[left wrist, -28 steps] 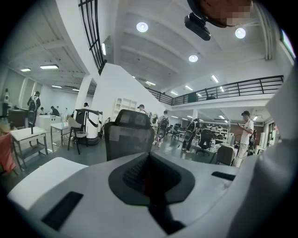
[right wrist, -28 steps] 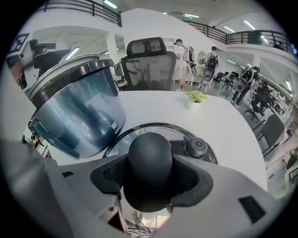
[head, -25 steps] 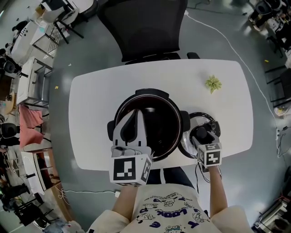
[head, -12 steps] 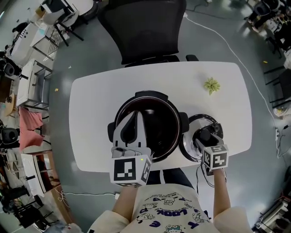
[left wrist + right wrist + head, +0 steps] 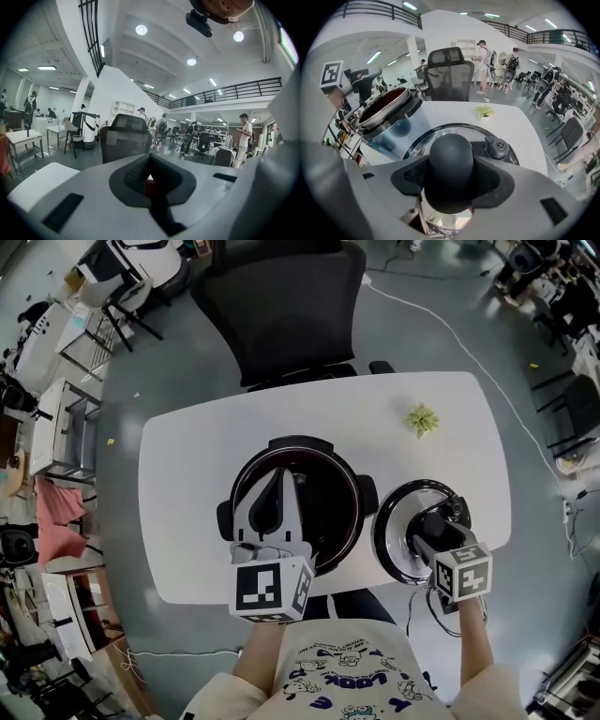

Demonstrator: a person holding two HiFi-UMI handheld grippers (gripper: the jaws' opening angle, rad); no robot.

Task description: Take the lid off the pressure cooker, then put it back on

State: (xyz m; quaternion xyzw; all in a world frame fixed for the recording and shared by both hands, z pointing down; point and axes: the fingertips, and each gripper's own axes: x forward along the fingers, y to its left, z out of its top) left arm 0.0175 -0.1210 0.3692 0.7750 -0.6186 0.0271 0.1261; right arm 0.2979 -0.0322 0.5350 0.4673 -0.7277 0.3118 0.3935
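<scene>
Cream short-sleeved T-shirt (image 5: pixel 347 676) with blue cartoon figures and blue lettering across the chest. Pale grey moulded-plastic left gripper (image 5: pixel 281 479), long and wedge-shaped, with black ribbed pads (image 5: pixel 133 171) in a dark recess and small black slots in the shell. Matching pale grey right gripper (image 5: pixel 424 527) with black textured pads (image 5: pixel 489 178). Large white cube (image 5: pixel 272 589) with black square markers on the left one, smaller marker cube (image 5: pixel 464 571) on the right. Thin dark cable (image 5: pixel 410 613) below the right cube.

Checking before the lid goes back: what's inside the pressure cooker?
The pressure cooker shows a dark reddish inner wall, no visible contents. The left tongs overhang its opening, hiding what lies beneath.
</scene>
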